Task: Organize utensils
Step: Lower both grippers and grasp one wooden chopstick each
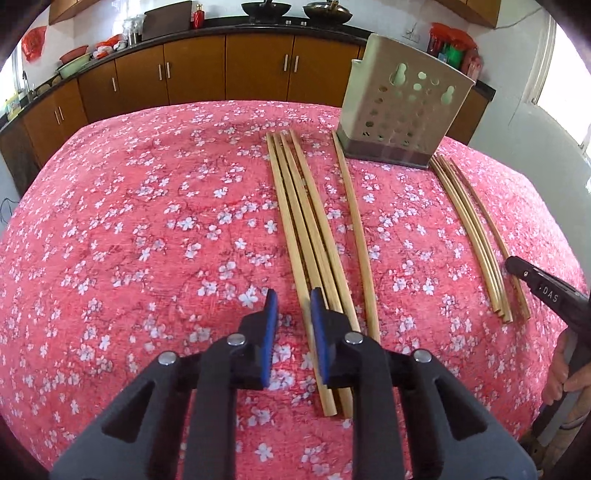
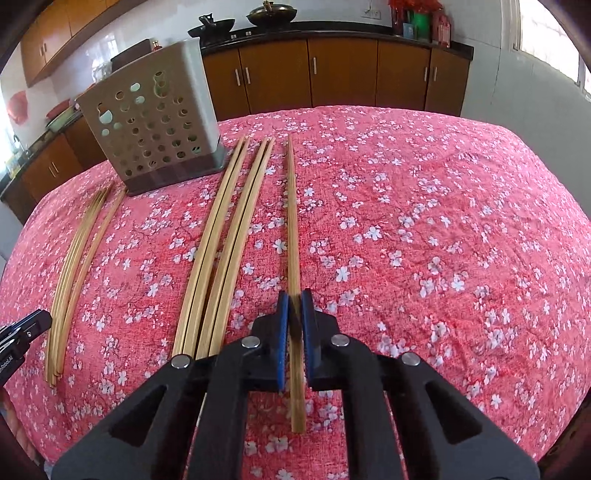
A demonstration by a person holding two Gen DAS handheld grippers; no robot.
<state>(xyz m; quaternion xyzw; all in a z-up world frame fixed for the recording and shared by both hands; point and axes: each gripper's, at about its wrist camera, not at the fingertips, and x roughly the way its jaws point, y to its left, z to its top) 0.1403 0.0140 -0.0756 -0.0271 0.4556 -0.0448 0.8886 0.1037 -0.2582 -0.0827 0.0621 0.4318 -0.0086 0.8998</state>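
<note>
Bamboo chopsticks lie in rows on a red floral tablecloth (image 1: pixel 147 221). My left gripper (image 1: pixel 293 295) hangs low over a bundle of chopsticks (image 1: pixel 314 229). Its blue pads stand apart, and the leftmost chopstick (image 1: pixel 284 206) runs between them close to the right pad, clear of the left one. A single chopstick (image 1: pixel 354 221) lies beside the bundle. My right gripper (image 2: pixel 294 295) is shut on the rightmost lone chopstick (image 2: pixel 293 221), near its close end. Several more chopsticks (image 2: pixel 221 240) lie to its left. A beige perforated utensil holder (image 1: pixel 402 99) (image 2: pixel 155 122) stands upright at the far side.
Brown kitchen cabinets (image 1: pixel 258 70) and a dark counter with woks (image 1: pixel 266 7) run behind the table. A person's hand (image 1: pixel 561 369) holds the right gripper at the frame's right edge. The left gripper's tip (image 2: pixel 26 325) shows beside the far-left chopsticks (image 2: pixel 74 251).
</note>
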